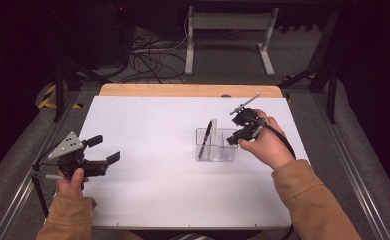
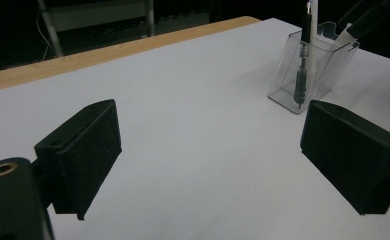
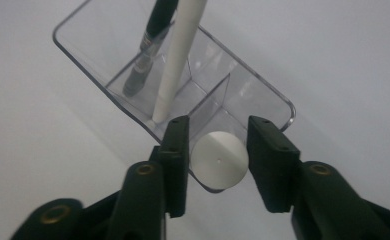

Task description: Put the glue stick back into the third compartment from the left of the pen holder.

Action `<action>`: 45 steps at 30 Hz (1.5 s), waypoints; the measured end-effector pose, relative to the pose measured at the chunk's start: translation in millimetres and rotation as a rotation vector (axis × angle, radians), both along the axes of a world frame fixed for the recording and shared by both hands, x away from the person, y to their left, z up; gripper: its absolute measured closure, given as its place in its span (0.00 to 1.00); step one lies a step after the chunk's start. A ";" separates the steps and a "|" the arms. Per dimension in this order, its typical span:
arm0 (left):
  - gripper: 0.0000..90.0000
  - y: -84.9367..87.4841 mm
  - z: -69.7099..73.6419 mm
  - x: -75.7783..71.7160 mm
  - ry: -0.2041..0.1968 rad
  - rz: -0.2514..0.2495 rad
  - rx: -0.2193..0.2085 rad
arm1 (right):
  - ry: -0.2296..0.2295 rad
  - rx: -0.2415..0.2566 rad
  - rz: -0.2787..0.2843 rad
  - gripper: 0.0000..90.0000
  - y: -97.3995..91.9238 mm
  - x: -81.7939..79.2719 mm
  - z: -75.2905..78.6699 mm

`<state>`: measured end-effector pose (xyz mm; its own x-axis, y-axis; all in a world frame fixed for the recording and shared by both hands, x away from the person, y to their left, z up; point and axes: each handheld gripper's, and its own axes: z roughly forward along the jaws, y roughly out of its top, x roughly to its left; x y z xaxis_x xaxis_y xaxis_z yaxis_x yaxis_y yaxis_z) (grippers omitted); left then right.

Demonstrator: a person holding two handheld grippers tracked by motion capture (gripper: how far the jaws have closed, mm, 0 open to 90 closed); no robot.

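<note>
While the left gripper (image 1: 103, 150) sits idle at lower left of the high view, jaws spread wide w/ nothing between, the right gripper (image 1: 239, 136) hangs over the clear holder (image 1: 216, 145) just right of frame centre. A black pen (image 1: 205, 140) leans in the holder's left compartment. Holder stands on the white board (image 1: 148, 190); wooden edge (image 1: 183, 90) shows at the board's far side. Right hand (image 1: 265, 145) wraps the gripper body; jaw state not readable from here.

Left gripper view: both pads (image 2: 88, 150) well apart at lower left and lower right, bare board between. Holder (image 2: 313, 75) at upper right, black pen (image 2: 303, 60) upright in it, a white pen (image 2: 348, 32) angled in beside it.

Right gripper view: jaws rise from bottom centre, parted slightly. The round end of a white pen (image 3: 219, 160) sits between them; left pad appears to touch it, a thin gap shows on the right, so no firm pinch. Gripper (image 3: 218, 162) is above the holder's (image 3: 278, 100) near compartment. Upper centre: second white pen (image 3: 175, 65) and black pen (image 3: 148, 45) lean in the far compartments.
</note>
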<state>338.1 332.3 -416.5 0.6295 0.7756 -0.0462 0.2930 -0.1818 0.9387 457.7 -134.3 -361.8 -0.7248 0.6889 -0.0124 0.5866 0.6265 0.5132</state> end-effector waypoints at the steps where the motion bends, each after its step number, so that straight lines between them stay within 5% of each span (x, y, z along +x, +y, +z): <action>1: 0.11 -0.1 0.0 0.0 0.000 0.000 0.000 | -0.012 0.019 0.004 0.63 -0.5 -1.2 0.9; 9: 0.11 -5.0 1.2 -3.9 -0.001 -0.016 0.009 | -0.144 0.132 0.047 0.40 -9.5 -14.5 13.1; 12: 0.11 -6.6 1.3 -6.6 -0.008 -0.017 0.013 | -0.175 0.164 0.011 0.33 -14.6 -22.9 16.3; 15: 0.11 -8.7 1.0 -9.3 -0.008 -0.021 0.011 | -0.269 0.172 0.045 0.30 -18.5 -30.2 18.4; 20: 0.11 -10.8 0.8 -10.9 -0.014 -0.031 0.023 | -0.331 0.226 0.051 0.25 -24.1 -39.7 23.2; 30: 0.11 -12.6 -1.7 -15.4 -0.009 -0.039 0.011 | -0.390 0.284 0.059 0.21 -32.9 -52.1 27.2; 38: 0.11 -16.7 -7.9 -21.1 -0.022 -0.055 0.007 | -0.405 0.409 0.053 0.13 -50.2 -68.5 22.2; 45: 0.11 -19.1 -11.5 -28.8 -0.045 -0.060 0.011 | -0.450 0.458 0.119 0.09 -65.2 -84.5 6.9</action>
